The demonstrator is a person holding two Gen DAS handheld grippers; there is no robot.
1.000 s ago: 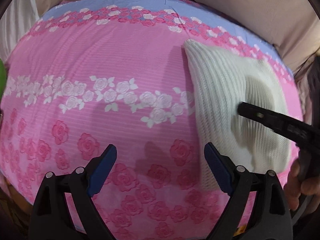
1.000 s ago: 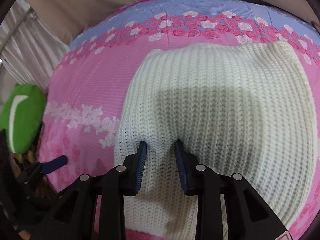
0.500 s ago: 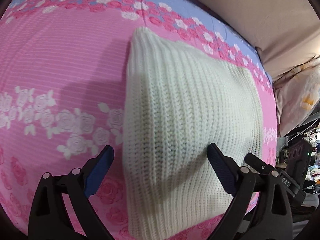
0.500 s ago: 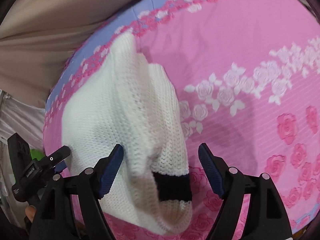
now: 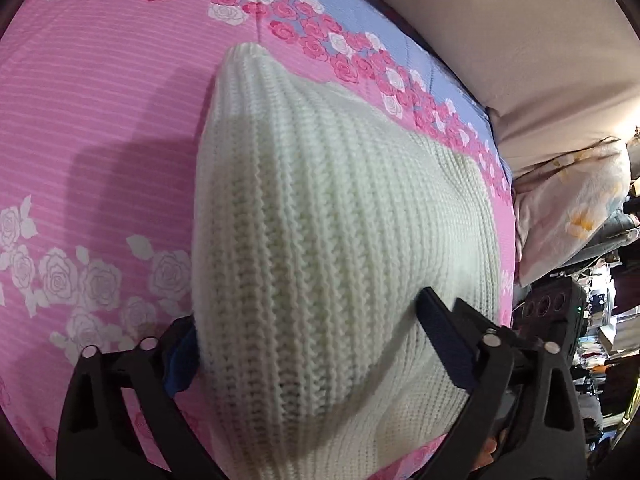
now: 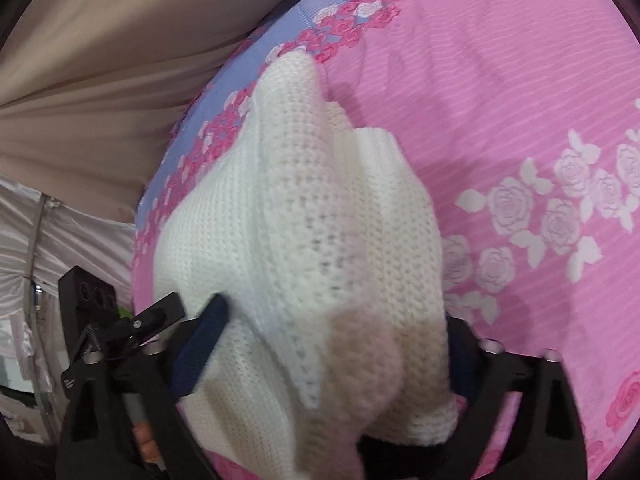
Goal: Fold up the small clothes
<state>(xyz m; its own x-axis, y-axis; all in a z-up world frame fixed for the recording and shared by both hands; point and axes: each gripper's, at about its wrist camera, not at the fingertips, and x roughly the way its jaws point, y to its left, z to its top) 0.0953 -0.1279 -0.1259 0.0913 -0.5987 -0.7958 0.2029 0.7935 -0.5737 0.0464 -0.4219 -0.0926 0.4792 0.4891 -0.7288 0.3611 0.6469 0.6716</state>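
A folded cream knit sweater [image 5: 320, 200] lies on the pink rose bedsheet [image 5: 100, 140]. My left gripper [image 5: 310, 344] stands open astride its near end; the left pad [image 5: 180, 360] is at the sweater's edge and the right pad [image 5: 440, 340] rests on the knit. From the opposite end, my right gripper [image 6: 334, 352] straddles the bunched sweater [image 6: 300, 220]. Its jaws are closing with the knit filling the gap, and the right pad is hidden behind the fabric. A dark band [image 6: 400, 446] shows under the near edge. The left gripper's body [image 6: 120, 320] shows at the left.
Beige fabric [image 5: 500, 40] rises behind the bed's blue border [image 5: 360, 12]. A flowered pillow [image 5: 572, 208] and room clutter sit off the bed's right side. A pale curtain [image 6: 24, 260] hangs past the bed's corner. Bare pink sheet [image 6: 520, 100] lies beside the sweater.
Both grippers have swung onto the sweater's ends and dropped closer. The right gripper, narrow on the knit before, opened wide and now straddles it. The dark-banded cuff is mostly tucked under.
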